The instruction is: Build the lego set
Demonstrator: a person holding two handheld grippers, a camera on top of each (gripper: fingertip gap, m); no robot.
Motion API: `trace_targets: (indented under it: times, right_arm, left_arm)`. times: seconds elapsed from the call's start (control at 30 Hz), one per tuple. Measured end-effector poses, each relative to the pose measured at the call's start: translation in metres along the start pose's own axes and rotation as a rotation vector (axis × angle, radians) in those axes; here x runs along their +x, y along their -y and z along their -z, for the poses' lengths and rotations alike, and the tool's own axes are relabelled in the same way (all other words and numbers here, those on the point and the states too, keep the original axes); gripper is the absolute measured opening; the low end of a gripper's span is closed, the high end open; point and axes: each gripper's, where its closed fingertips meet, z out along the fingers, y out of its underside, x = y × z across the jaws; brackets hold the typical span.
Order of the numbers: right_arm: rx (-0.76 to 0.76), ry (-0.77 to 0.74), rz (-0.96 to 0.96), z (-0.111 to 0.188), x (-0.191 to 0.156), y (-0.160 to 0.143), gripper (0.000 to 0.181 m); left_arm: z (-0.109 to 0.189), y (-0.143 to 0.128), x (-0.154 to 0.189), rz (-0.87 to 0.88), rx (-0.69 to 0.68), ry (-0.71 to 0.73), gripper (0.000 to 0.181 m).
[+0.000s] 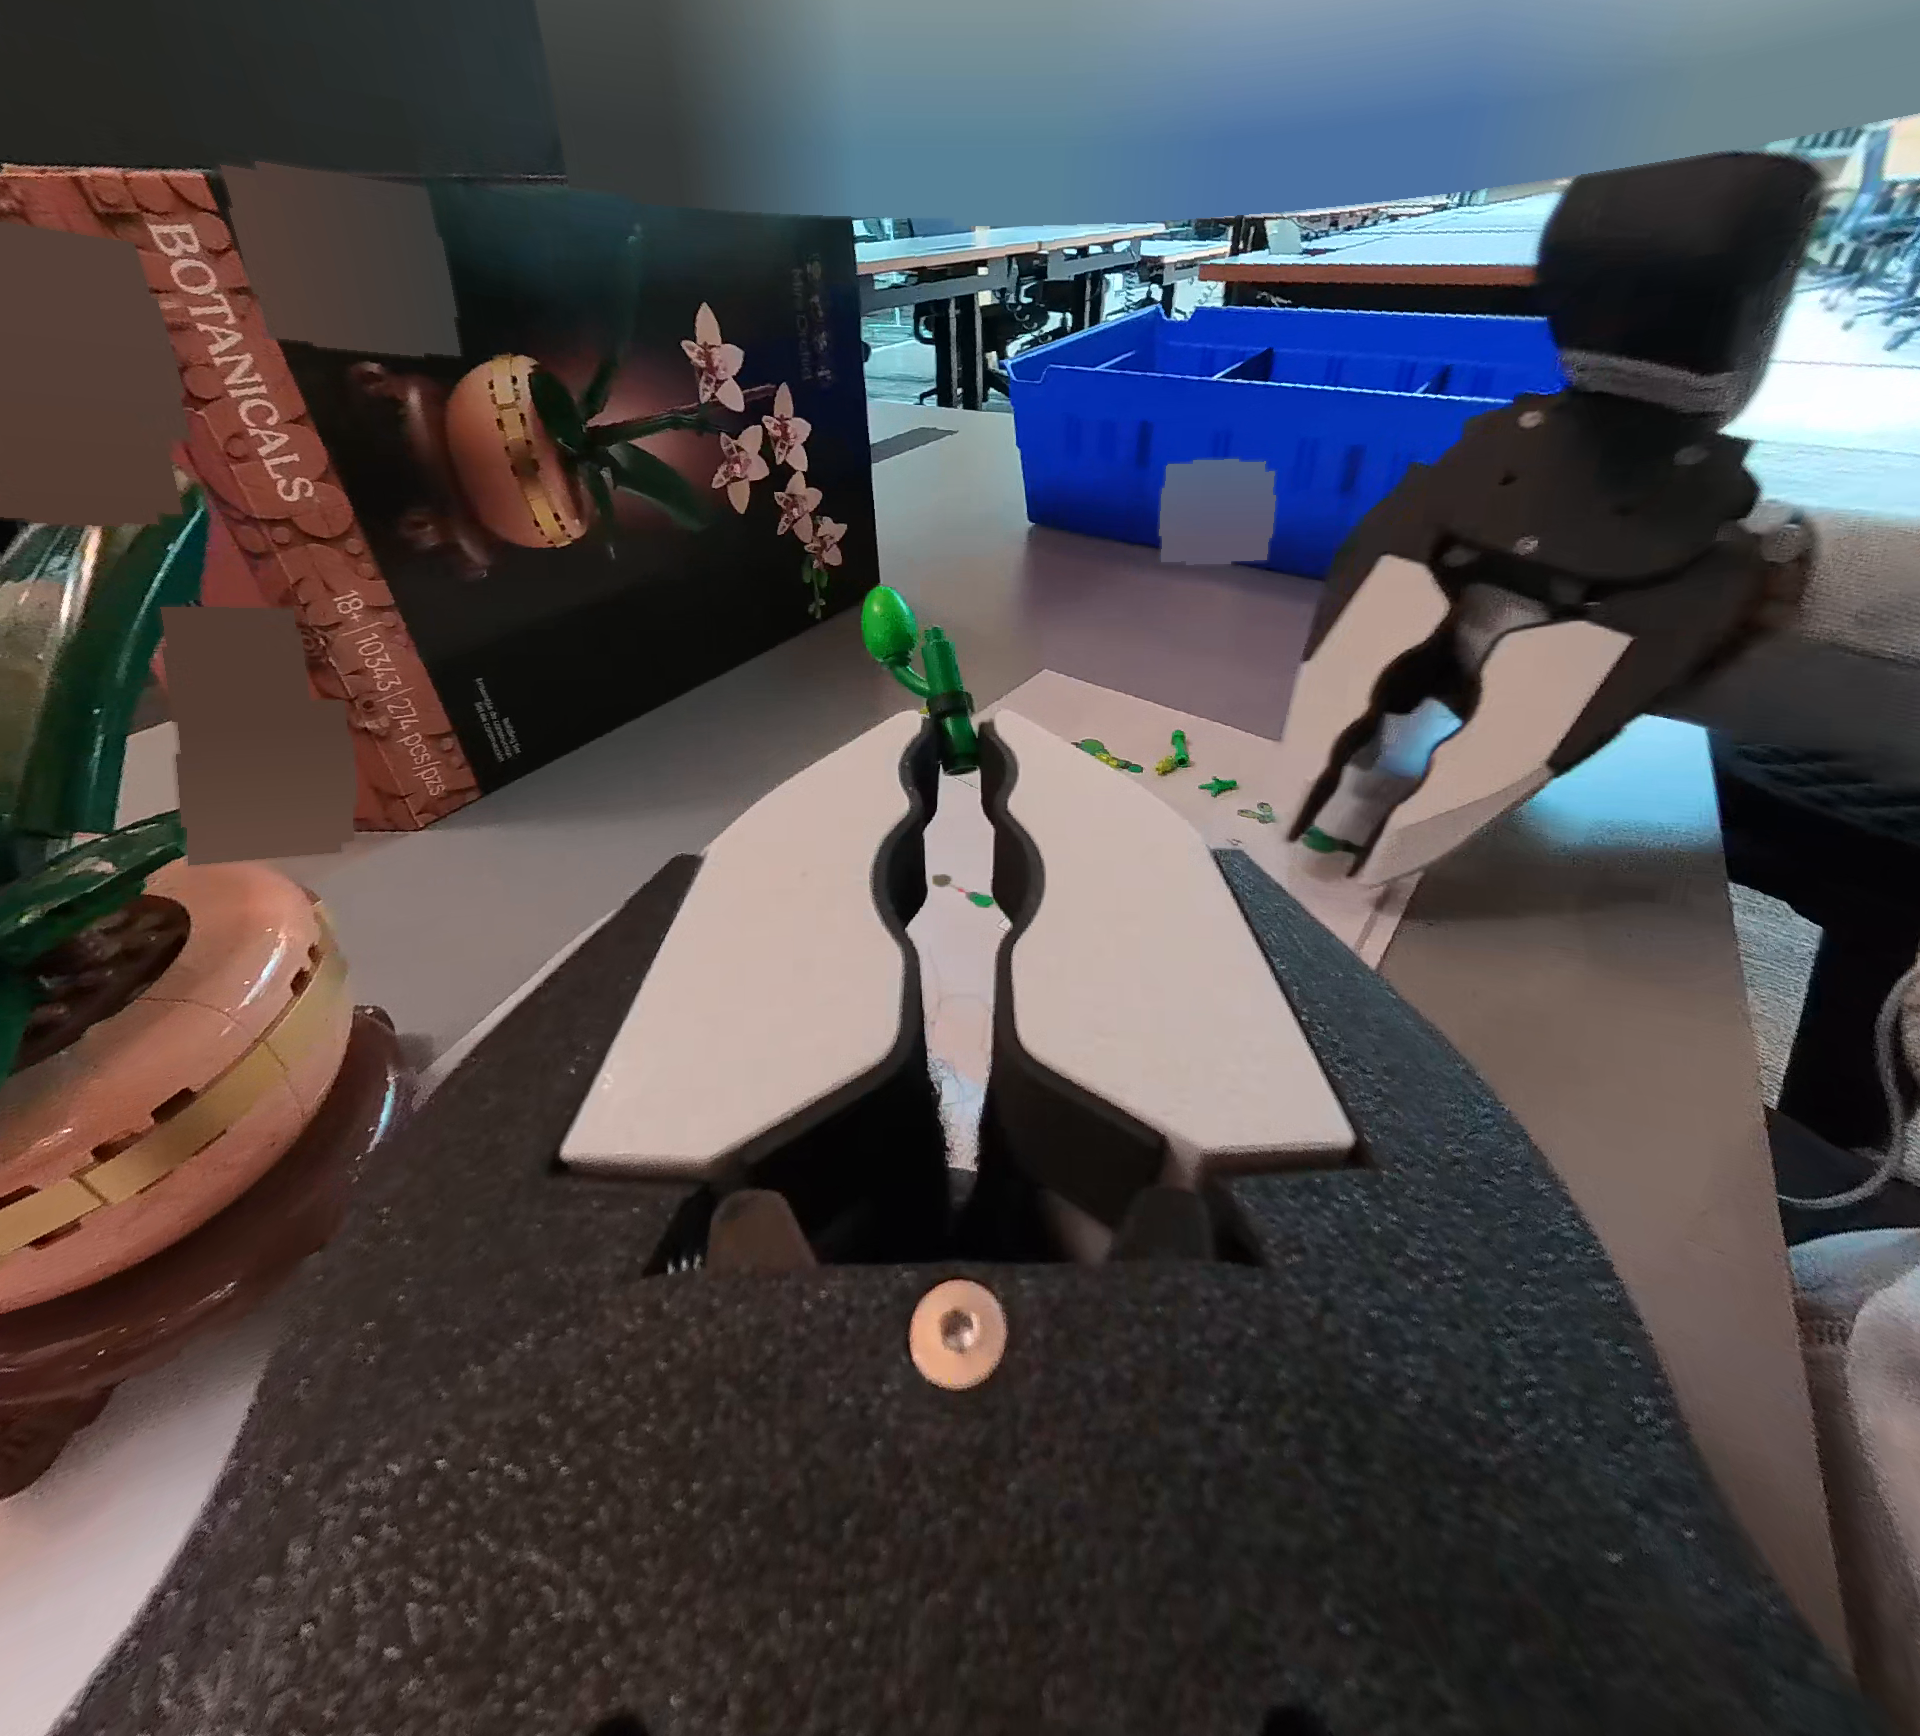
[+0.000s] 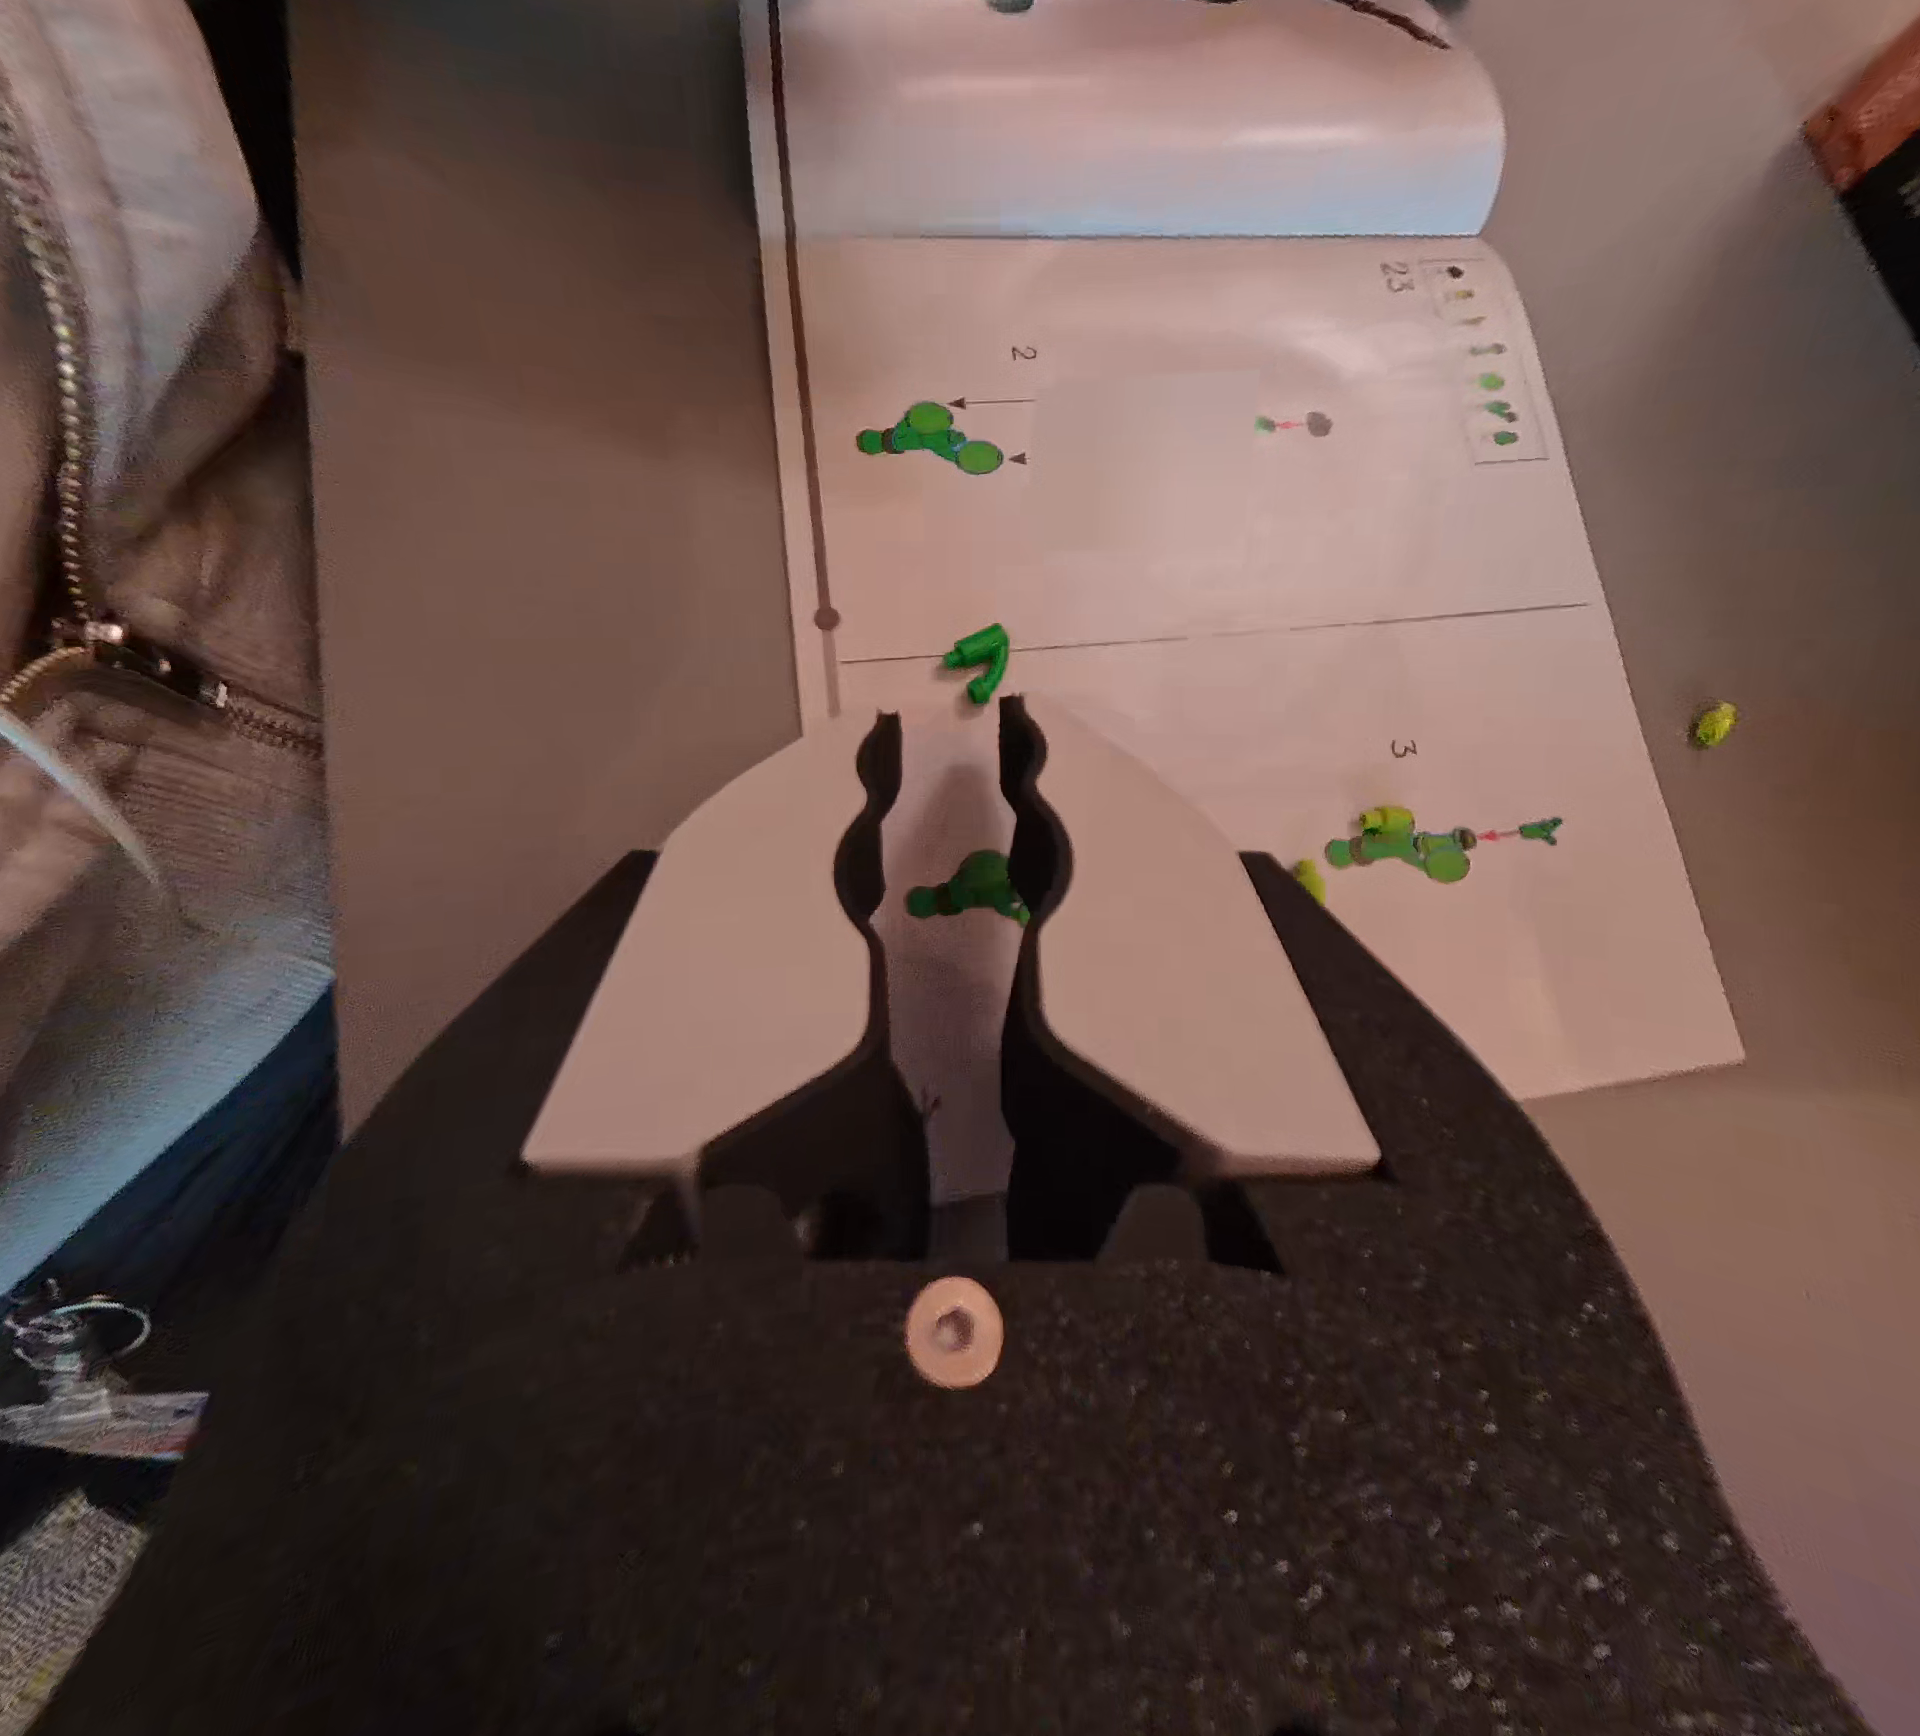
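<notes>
Descending with its jaws apart over the loose green stem piece [image 2: 979,663] on the instruction booklet [image 2: 1195,523], the right tool [image 2: 951,718] risks flicking it away, while the left tool [image 1: 958,746], clamping the green bud stem [image 1: 940,689] by its lower end only, risks letting it pivot.

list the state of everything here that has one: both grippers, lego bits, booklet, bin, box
left hand-held gripper: shut on the green stem piece
green stem piece: held upright, bright green bud attached
right hand-held gripper: open, tips just short of a loose green piece
loose green piece: lying on the booklet
instruction booklet: open, flat on the table
blue bin: open-topped, contents hidden
set box: standing upright
potted plant model: partly built
</notes>
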Motion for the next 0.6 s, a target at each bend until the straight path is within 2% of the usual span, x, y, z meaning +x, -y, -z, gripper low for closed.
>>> trace_targets:
  times: [0.17, 0.3, 0.37, 0.5, 0.53, 0.6]
  right_arm:
    - [-0.042, 0.033, 0.037, -0.013, 0.008, 0.001, 0.016]
    - [-0.047, 0.067, 0.013, -0.016, 0.010, 0.004, 0.003]
    - [-0.005, 0.094, -0.078, -0.015, 0.011, 0.011, 0.000]
    - [0.167, 0.314, -0.511, -0.004, 0.010, 0.038, 0.000]
    - [0.145, 0.329, -0.553, -0.004, 0.013, 0.033, 0.000]
    - [0.119, 0.314, -0.483, 0.004, 0.016, 0.028, 0.000]
  left_arm:
    - [-0.001, -0.003, 0.004, 0.010, -0.016, -0.033, 0.006]
    - [-0.001, -0.003, 0.008, -0.024, -0.018, -0.048, 0.006]
    - [-0.003, -0.004, 0.011, -0.056, -0.023, -0.055, 0.006]
    - [-0.006, -0.009, 0.014, -0.203, -0.058, -0.027, 0.006]
    - [-0.007, -0.013, 0.013, -0.234, -0.086, -0.012, 0.006]
    - [-0.008, -0.017, 0.010, -0.268, -0.119, 0.015, 0.006]
